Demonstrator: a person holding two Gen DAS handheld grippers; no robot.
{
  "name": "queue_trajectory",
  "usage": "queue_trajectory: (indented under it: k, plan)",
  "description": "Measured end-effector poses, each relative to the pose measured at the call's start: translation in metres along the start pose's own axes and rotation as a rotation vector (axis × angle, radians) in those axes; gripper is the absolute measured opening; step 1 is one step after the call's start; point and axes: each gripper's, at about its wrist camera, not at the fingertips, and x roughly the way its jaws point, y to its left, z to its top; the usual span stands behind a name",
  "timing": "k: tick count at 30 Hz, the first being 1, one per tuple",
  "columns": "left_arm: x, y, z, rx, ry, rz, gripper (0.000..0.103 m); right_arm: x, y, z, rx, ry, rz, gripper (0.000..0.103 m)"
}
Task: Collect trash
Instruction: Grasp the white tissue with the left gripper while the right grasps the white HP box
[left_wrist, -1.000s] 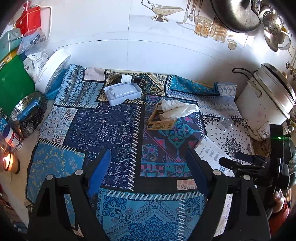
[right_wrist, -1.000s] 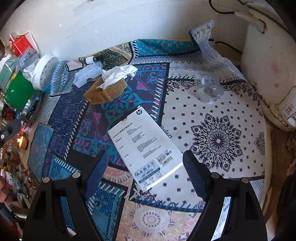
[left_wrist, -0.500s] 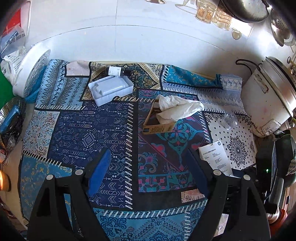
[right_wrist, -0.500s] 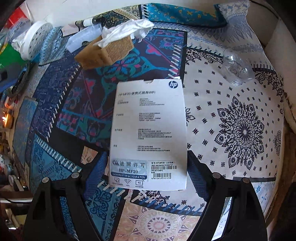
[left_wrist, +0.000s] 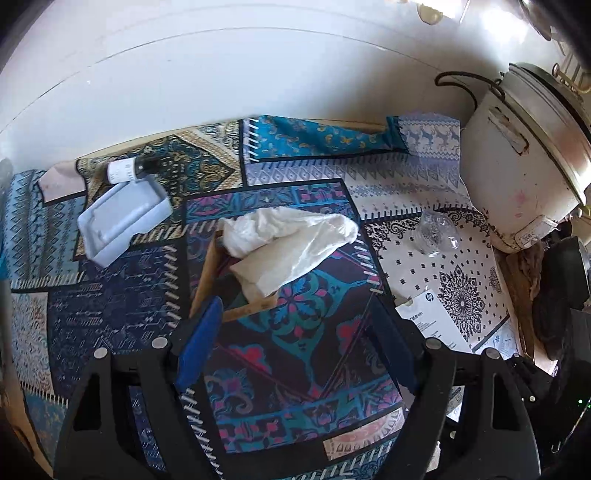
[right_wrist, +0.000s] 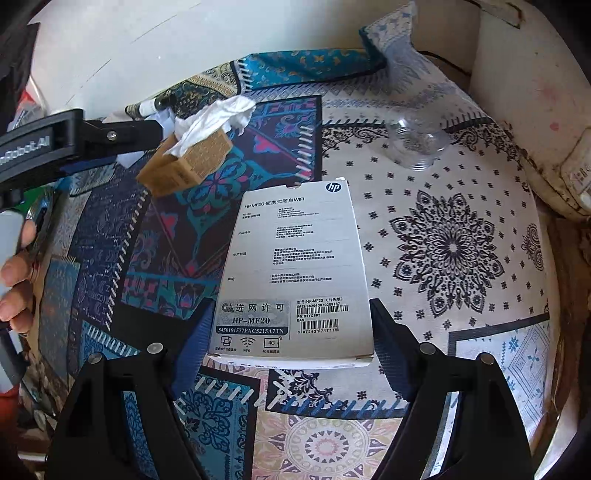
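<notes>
A white HP box (right_wrist: 295, 273) lies flat on the patterned cloth; its near end sits between the open jaws of my right gripper (right_wrist: 291, 339), not clamped. It also shows in the left wrist view (left_wrist: 432, 325). A brown cardboard box (left_wrist: 221, 291) holding crumpled white tissue (left_wrist: 291, 240) lies just ahead of my open, empty left gripper (left_wrist: 295, 332), whose left finger overlaps the box's near corner. In the right wrist view the same cardboard box (right_wrist: 184, 166) and tissue (right_wrist: 214, 118) lie far left.
A pale blue plastic tray (left_wrist: 122, 221) and a small dark bottle (left_wrist: 129, 170) lie at the back left. A clear plastic cup (left_wrist: 437, 232) lies near the white rice cooker (left_wrist: 524, 162) at right. The left gripper's arm (right_wrist: 74, 144) crosses the right wrist view.
My left gripper has moved forward and right, close to the cardboard box with tissue. My right gripper has closed in on the HP box until its near end sits between the jaws.
</notes>
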Motion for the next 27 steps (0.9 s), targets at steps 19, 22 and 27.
queue_trajectory:
  k: [19,22,27]
  plan:
    - [0.047,-0.014,0.032,0.088,0.044,0.060,0.004,-0.025,-0.034,-0.007,0.129,-0.081,-0.048,0.078]
    - [0.031,-0.014,0.032,0.082,0.006,0.072,0.003,-0.032,-0.032,-0.006,0.113,-0.098,-0.040,0.078]
    - [-0.006,-0.012,0.031,0.036,-0.060,0.103,0.002,-0.054,-0.028,-0.008,0.084,-0.149,-0.018,0.078]
